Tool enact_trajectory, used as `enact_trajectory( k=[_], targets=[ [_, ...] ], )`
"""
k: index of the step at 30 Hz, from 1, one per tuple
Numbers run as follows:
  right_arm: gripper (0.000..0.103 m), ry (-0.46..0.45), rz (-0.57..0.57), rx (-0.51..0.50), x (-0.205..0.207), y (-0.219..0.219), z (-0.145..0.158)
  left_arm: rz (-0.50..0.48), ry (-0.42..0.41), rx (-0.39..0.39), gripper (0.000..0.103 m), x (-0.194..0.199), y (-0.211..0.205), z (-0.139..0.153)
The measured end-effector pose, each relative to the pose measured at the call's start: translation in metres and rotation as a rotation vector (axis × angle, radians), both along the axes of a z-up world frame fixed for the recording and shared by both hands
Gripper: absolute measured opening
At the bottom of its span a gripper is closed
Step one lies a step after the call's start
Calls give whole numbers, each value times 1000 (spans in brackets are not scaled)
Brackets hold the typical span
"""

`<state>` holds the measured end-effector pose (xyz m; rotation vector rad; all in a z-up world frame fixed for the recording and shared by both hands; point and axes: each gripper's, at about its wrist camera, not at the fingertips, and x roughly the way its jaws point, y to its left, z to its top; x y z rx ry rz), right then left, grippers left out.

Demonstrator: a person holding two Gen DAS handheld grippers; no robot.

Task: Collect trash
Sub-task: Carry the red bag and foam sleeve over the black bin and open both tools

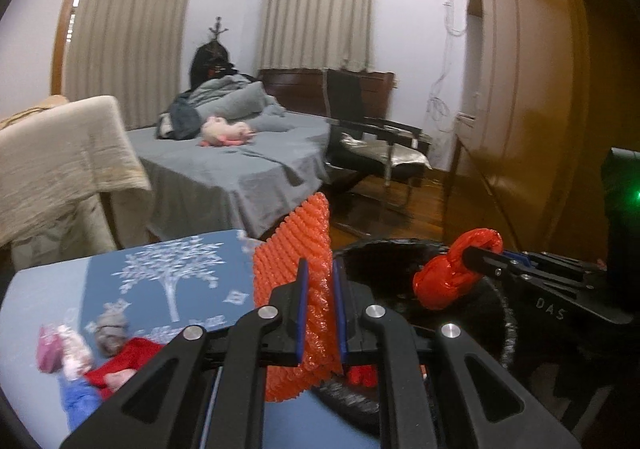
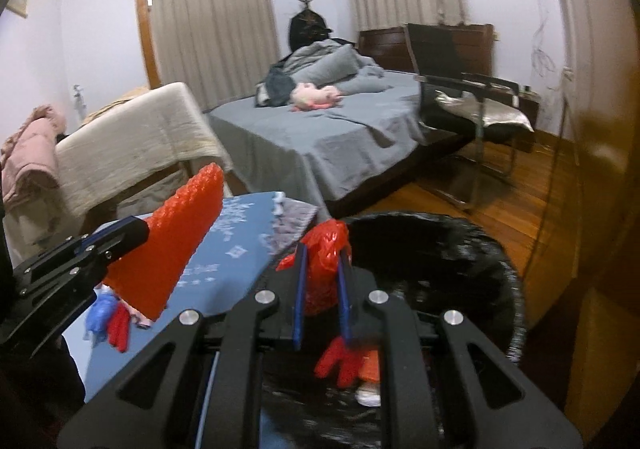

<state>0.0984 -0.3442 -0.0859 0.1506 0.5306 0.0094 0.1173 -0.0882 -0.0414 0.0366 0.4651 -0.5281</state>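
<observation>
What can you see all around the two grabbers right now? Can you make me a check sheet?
Surface: blue table cover with a white tree print.
Job's things: orange bubble-wrap sheet; knotted red plastic bag; black-lined bin beside the table, red scraps already inside.
Clutter: small red, blue and pink items at the table's near left, blurred.
Grippers: left gripper shut on the bubble wrap; right gripper shut on the red bag, over the bin.
Cables: white cords hanging down the wall below the air conditioner.
Surroundings: grey bed with a pink soft toy, black chair, curtains, wooden floor.
</observation>
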Motion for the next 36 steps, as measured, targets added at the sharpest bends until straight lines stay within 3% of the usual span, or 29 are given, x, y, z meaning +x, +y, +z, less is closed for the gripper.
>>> enact_trajectory(
  k=[14, 17, 19, 20, 21, 23, 25, 27, 30, 36],
  targets=[
    [13, 31, -123, 1, -8, -58, -21, -156, 42, 1, 12, 11, -72, -19],
    [16, 40, -145, -4, -10, -64, -25, -179, 61, -3, 16, 13, -80, -23],
    [23, 45, -161, -5, -10, -69, -27, -188, 80, -4, 38, 15, -83, -26],
    [35, 46, -168, -5, -10, -71, -29, -183, 83, -10, 47, 15, -82, -28],
    [46, 46, -179, -6, -11, -73, -29, -181, 84, -14, 48, 16, -81, -29],
    [53, 42, -190, -4, -12, -75, -30, -171, 84, -5, 53, 18, -78, -29],
    [67, 38, -199, -12, -14, -74, -31, -152, 76, -2, 60, 17, -73, -29],
    [88, 22, -209, -20, -16, -72, -30, -127, 67, 4, 69, 18, -65, -27],
    [96, 6, -209, -25, -18, -66, -28, -80, 47, 13, 80, 19, -50, -23],
    [97, 8, -184, 2, -11, -50, -27, 9, 50, 7, 87, 21, -13, -19]
  ],
)
